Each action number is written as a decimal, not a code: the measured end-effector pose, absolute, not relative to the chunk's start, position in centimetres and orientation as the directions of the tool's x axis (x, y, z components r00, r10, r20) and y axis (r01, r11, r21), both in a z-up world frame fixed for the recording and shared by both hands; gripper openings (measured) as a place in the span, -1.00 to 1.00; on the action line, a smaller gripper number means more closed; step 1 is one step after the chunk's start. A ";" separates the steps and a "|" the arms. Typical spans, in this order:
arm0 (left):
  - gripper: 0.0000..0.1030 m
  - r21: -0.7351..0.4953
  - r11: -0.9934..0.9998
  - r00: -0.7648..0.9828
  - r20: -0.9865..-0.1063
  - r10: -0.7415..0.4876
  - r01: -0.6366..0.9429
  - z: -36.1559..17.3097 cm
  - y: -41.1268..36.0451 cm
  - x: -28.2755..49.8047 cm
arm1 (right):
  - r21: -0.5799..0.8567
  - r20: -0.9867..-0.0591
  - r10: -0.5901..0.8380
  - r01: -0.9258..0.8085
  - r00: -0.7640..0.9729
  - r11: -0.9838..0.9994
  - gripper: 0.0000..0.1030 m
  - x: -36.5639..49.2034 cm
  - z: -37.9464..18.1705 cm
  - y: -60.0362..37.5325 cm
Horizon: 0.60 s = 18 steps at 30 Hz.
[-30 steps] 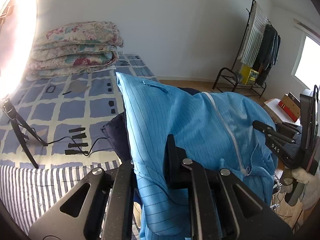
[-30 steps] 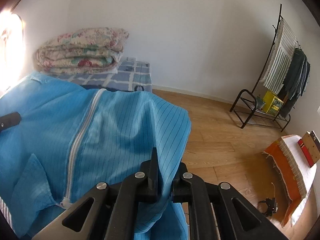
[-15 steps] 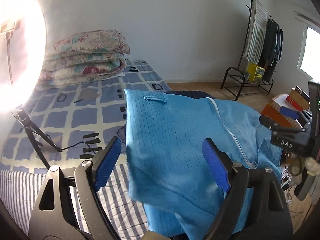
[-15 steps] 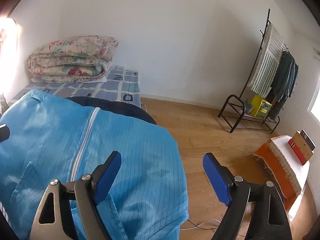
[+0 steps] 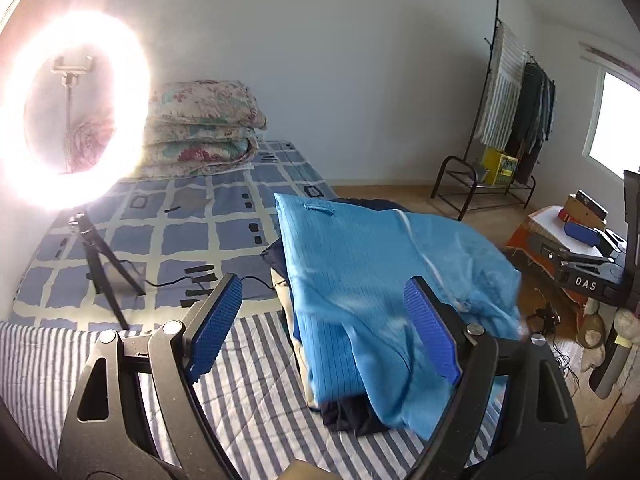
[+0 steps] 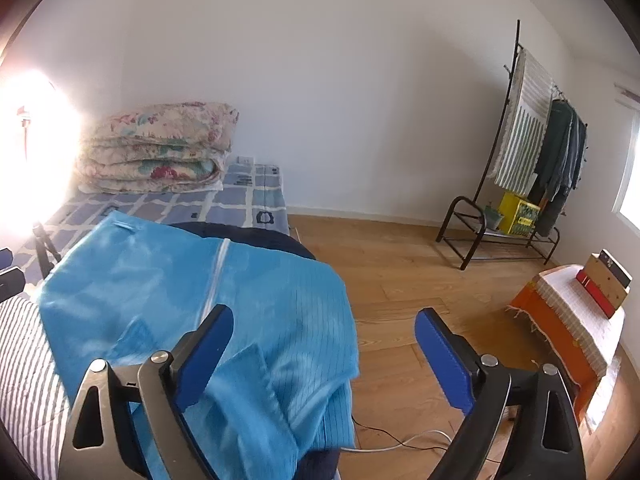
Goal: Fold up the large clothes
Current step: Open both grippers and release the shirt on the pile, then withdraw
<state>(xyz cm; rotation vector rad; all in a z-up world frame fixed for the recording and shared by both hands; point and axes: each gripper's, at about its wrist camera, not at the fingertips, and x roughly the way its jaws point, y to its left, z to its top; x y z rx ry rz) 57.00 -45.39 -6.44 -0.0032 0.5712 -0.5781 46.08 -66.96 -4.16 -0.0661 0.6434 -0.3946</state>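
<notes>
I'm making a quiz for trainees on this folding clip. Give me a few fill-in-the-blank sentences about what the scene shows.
1. The blue garment lies on top of a pile of clothes on the ____.
2. A white ____ runs down the garment's front.
3. The left tongs have nothing between their pads, so they are ____.
4. The folded floral quilt sits at the bed's far end against the ____.

Missing words: bed; zipper; open; wall
</notes>
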 end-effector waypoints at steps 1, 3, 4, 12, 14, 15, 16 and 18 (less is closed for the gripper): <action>0.66 -0.156 0.842 0.690 -0.507 -0.518 0.517 -5.9 -44.9 56.1 | -0.170 -0.570 -0.373 0.339 0.732 0.925 0.85 45.4 -3.8 -66.7; 0.66 -0.160 0.839 0.692 -0.497 -0.524 0.521 -4.9 -43.9 54.5 | -0.148 -0.563 -0.360 0.337 0.744 0.930 0.85 43.7 -2.4 -65.8; 0.66 -0.159 0.836 0.693 -0.491 -0.528 0.525 -4.2 -43.1 53.2 | -0.140 -0.561 -0.357 0.339 0.747 0.930 0.86 42.7 -1.7 -65.2; 0.77 -0.136 0.833 0.721 -0.439 -0.536 0.537 0.6 -37.6 43.1 | -0.072 -0.519 -0.321 0.333 0.792 0.940 0.94 34.0 3.7 -60.7; 0.81 -0.144 0.833 0.730 -0.419 -0.540 0.534 1.6 -35.8 40.4 | -0.044 -0.514 -0.297 0.321 0.804 0.946 0.94 31.5 4.7 -59.4; 0.86 -0.149 0.832 0.733 -0.409 -0.544 0.534 2.2 -34.7 38.8 | -0.029 -0.513 -0.285 0.315 0.810 0.949 0.95 29.8 5.2 -58.5; 0.91 -0.145 0.835 0.741 -0.399 -0.541 0.531 2.6 -33.8 37.6 | -0.022 -0.511 -0.276 0.308 0.814 0.951 0.96 28.4 5.6 -57.7; 0.92 -0.135 0.841 0.753 -0.387 -0.532 0.525 3.2 -32.2 35.3 | -0.031 -0.510 -0.275 0.303 0.815 0.953 0.98 25.9 6.1 -55.9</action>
